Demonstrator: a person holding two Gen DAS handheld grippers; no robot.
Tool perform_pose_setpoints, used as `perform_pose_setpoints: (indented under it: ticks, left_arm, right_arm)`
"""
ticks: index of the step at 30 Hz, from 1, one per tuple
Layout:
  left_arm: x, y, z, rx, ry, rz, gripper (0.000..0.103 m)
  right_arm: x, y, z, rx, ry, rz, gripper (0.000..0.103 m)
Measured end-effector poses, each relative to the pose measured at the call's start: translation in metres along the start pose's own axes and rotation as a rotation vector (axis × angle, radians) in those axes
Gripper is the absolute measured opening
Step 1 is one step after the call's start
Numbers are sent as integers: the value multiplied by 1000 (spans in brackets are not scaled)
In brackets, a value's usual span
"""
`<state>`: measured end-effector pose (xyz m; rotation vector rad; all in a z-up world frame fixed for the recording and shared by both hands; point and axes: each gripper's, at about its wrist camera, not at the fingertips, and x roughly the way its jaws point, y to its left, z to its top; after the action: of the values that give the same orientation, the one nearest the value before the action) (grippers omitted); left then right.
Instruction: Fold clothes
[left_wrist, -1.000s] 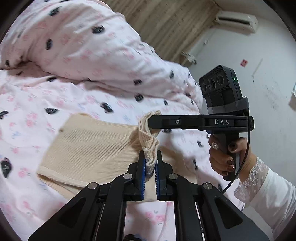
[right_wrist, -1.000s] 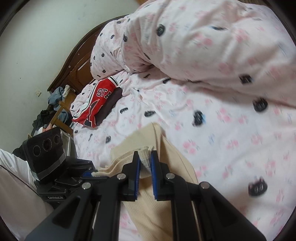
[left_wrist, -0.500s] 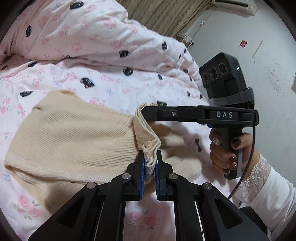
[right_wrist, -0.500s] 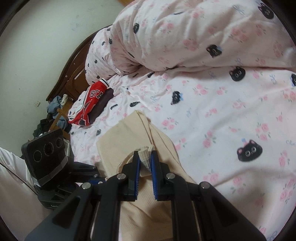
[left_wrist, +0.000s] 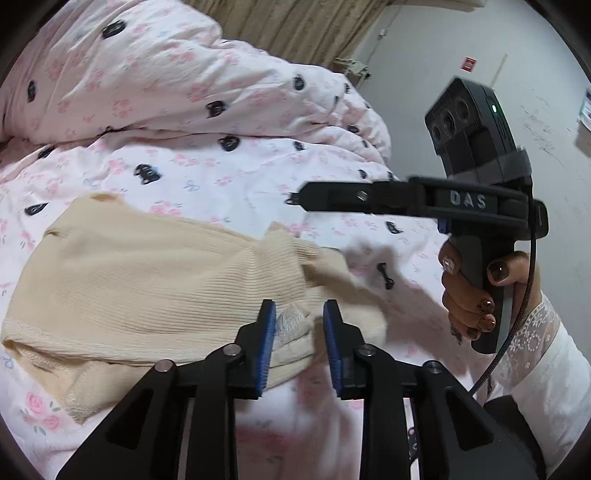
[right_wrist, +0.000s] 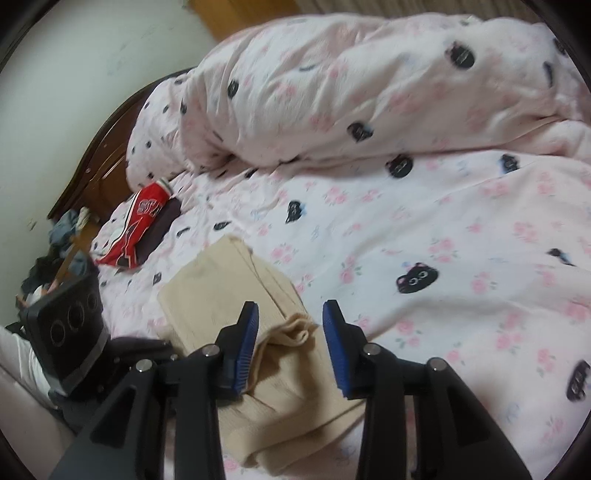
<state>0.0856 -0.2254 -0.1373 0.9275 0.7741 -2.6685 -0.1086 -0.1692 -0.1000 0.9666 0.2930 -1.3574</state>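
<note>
Folded beige ribbed knit top (left_wrist: 155, 280) lying flat on the pink floral bedsheet with black cat faces (left_wrist: 229, 173), near the bed's front edge, doubled over on itself. Step in hand, by the look of it: letting go of the fold just laid down.

Left gripper (left_wrist: 300, 332) with jaws opening, partly apart; the garment's lace-trimmed edge sits between the blue pads, resting against the left pad (left_wrist: 269, 332) but no longer pinched. Right gripper (right_wrist: 290, 334) likewise opening, wider; the rolled hem lies loose between its pads, touching neither firmly.

To do this well: open both sets of fingers fully before pulling away, so no ribbing snags on the pad teeth. Draw straight back along the fingers, not sideways, to keep the top layer from sliding off the lower one. Check edges for alignment, then press the crease flat.

Containers: none in view. Nearest to a holding place is the bed itself, bearing a bunched pink quilt (right_wrist: 369, 85) at the back and a red and white jersey over dark cloth (right_wrist: 142, 225), well apart from the beige top.
</note>
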Motion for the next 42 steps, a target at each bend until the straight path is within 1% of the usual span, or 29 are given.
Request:
perform_pose_setpoints:
  ticks: [3, 6, 7, 9, 11, 14, 17, 19, 21, 23, 24, 25, 29, 32, 35, 38, 40, 42]
  left_arm:
    - [-3, -5, 1, 21, 24, -69, 28]
    - [-12, -8, 5, 39, 46, -143, 28]
    - [-18, -6, 8, 42, 40, -147, 28]
    - [-30, -2, 13, 45, 25, -152, 28]
    - [-45, 12, 18, 31, -4, -124, 28]
    - [-58, 40, 28, -4, -45, -11, 28]
    - [-59, 70, 37, -57, -53, 96, 28]
    - [-56, 89, 42, -96, -42, 156, 28]
    - [-49, 103, 42, -127, -17, 199, 28]
    - [-42, 109, 40, -133, 6, 229, 28]
    - [-39, 110, 38, -127, 16, 244, 28]
    - [-34, 110, 36, -123, 31, 256, 28]
    - [-24, 111, 29, -123, 64, 274, 28]
    - [-24, 110, 30, -121, 58, 277, 28]
    - [-29, 111, 32, -129, 46, 270, 28]
    - [-34, 112, 34, -134, 34, 268, 28]
    - [-39, 114, 35, -138, 25, 265, 28]
    - [-42, 115, 35, -144, 20, 263, 28]
  right_arm:
    - [-5, 14, 0, -4, -18, -62, 38]
    - [-8, 27, -6, -9, -27, -93, 38]
    - [-8, 30, -8, -9, -30, -100, 38]
    - [-11, 31, -12, 8, -31, -81, 38]
    - [-11, 28, -14, 41, -29, -45, 38]
    - [-7, 35, -11, 32, -27, -33, 38]
    - [2, 48, -8, 2, -23, -24, 39]
    - [14, 55, -6, -13, -3, -26, 41]
    - [28, 57, -7, -11, 31, -29, 45]
    - [41, 53, -10, 10, 65, -25, 49]
    - [47, 50, -12, 23, 81, -26, 49]
    - [49, 46, -14, 33, 92, -49, 49]
    - [47, 25, -23, 97, 141, -83, 49]
    - [37, 14, -30, 94, 158, -158, 50]
    - [26, 14, -29, 96, 128, -127, 50]
    - [16, 31, -25, 24, 93, -110, 50]
    - [13, 47, -24, -41, 89, -90, 50]
    - [15, 62, -27, -111, 111, -74, 50]
